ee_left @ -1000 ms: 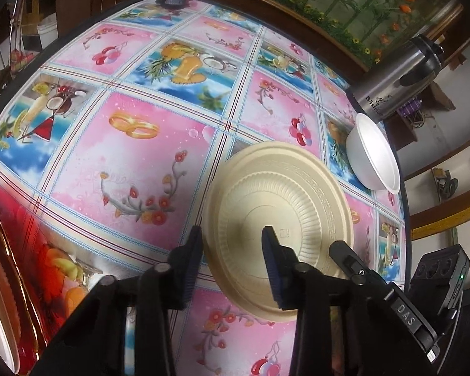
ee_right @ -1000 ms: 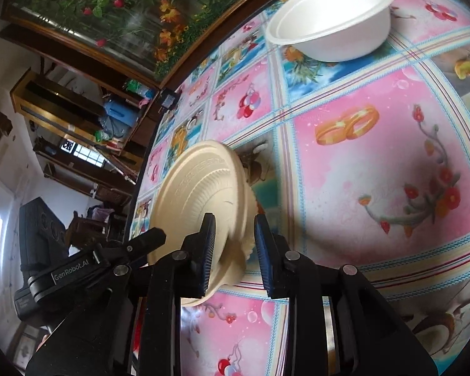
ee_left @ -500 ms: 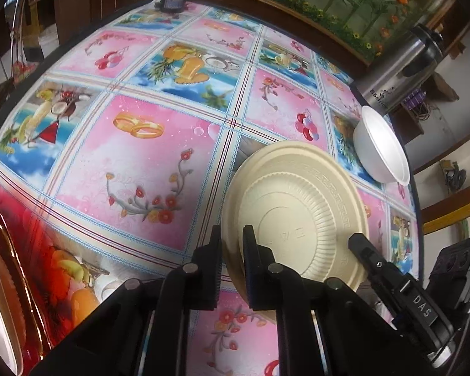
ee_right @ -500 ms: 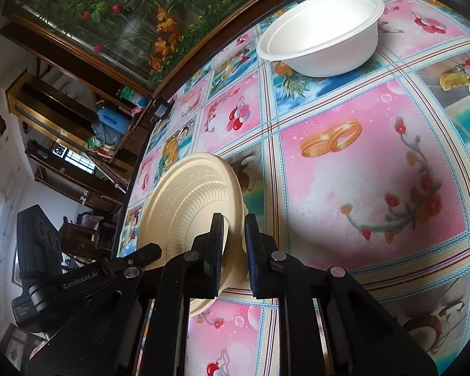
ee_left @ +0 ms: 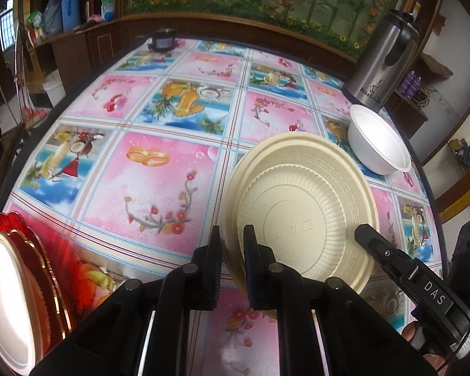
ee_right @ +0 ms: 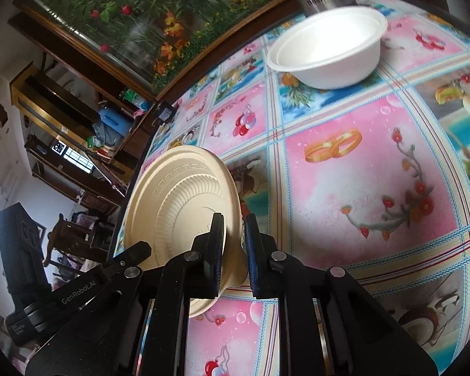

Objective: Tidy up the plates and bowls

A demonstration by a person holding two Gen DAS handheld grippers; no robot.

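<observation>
Item: cream plate [ee_left: 300, 216], disposable, ribbed well and key-pattern rim, seen underside-up and tilted on edge above the patterned tablecloth [ee_left: 159, 181]. Held at two places at once — the left gripper [ee_left: 232, 260] pinches its near rim, jaws drawn close with only the rim's thickness between them, and the right gripper [ee_right: 233, 250] clamps the opposite rim in the same manner; in the left wrist view the tip of the right-hand tool shows against the plate's lower right edge. Whether the plate's low edge touches the cloth cannot be told. Item: white bowl [ee_right: 327, 50], upright on the cloth near the far right corner, just beside a steel flask [ee_left: 382, 59], well apart from the plate and untouched. Item: red tray with gilt rim [ee_left: 51, 269] at the left edge of the left wrist view, already carrying a white dish [ee_left: 6, 300] — plate or bowl, not clear. Status, as a judgement: task partly done at most; one white piece appears stowed on the tray, the cream plate is in hand and not yet set down, the white bowl not yet collected. Remaining: place the plate, then fetch the bowl.
</observation>
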